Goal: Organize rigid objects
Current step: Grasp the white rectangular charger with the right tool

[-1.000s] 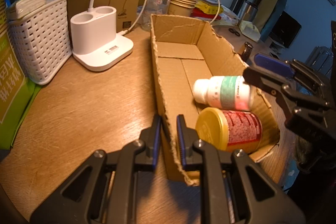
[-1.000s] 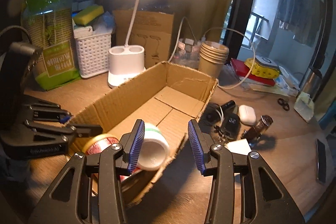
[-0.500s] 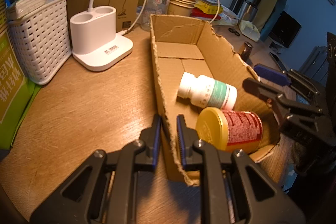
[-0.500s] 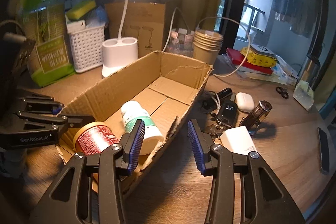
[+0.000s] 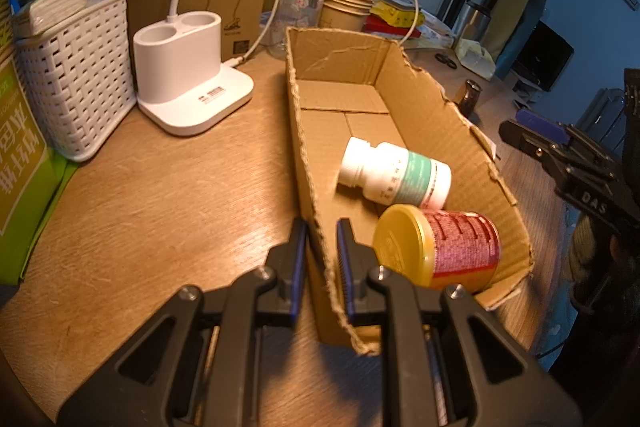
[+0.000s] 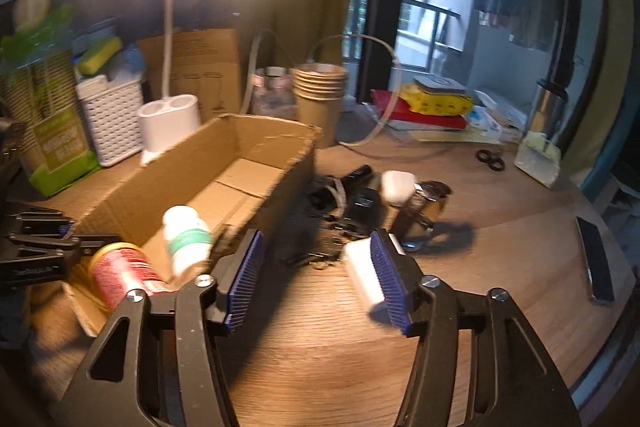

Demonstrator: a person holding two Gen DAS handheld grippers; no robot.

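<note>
A long open cardboard box lies on the wooden desk. Inside it lie a white pill bottle and a red jar with a yellow lid, both on their sides. My left gripper is shut on the box's near left wall. My right gripper is open and empty, outside the box to its right; it also shows in the left wrist view. A white rectangular block, a white earbud case, a dark bottle and black items lie beside the box.
A white lamp base, a white woven basket and a green package stand left of the box. Paper cups, books, scissors and a phone are on the desk's right side.
My right gripper let go of the white pill bottle, which now lies in the box. It opened wider and drew back to the right, out of the box. My left gripper has not moved.
</note>
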